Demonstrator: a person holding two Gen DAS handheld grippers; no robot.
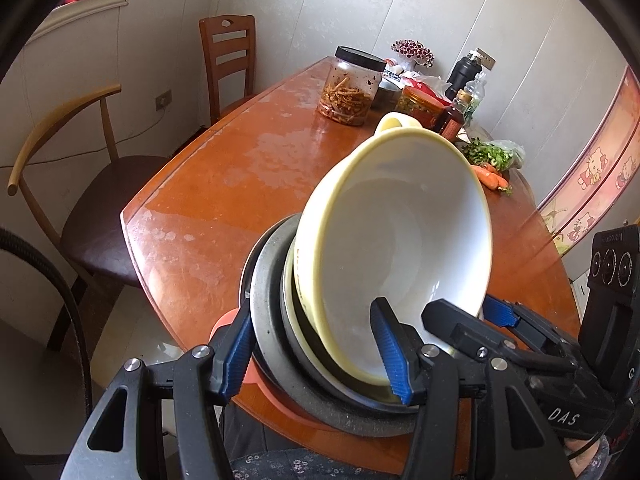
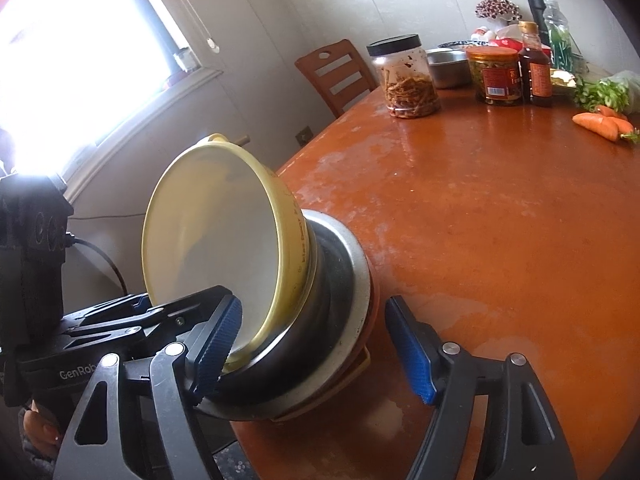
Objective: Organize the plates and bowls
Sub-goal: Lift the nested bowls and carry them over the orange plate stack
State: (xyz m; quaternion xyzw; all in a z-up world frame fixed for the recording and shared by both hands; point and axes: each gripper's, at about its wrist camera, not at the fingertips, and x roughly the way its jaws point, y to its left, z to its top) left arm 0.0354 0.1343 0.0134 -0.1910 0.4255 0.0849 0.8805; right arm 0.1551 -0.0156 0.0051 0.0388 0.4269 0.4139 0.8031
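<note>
A stack of dishes stands tilted at the near edge of the wooden table [image 1: 224, 184]. On top is a yellow bowl [image 1: 396, 240] with a white inside, nested in a metal bowl [image 1: 272, 320] over an orange plate [image 1: 276, 396]. My left gripper [image 1: 316, 352] straddles the stack's near rim, one finger outside, one inside the yellow bowl. My right gripper [image 2: 320, 348] straddles the same stack [image 2: 224, 232] from the other side, its left finger inside the yellow bowl. Both sets of jaws stand wide apart. The right gripper's fingers [image 1: 496, 316] also show in the left wrist view.
At the far end of the table stand a black-lidded jar [image 2: 408, 76], a red-lidded jar [image 2: 496, 76], a sauce bottle [image 2: 534, 66], a metal bowl [image 2: 448, 66], greens [image 2: 600, 92] and carrots [image 2: 598, 124]. Two chairs [image 1: 228, 64] stand along the left side.
</note>
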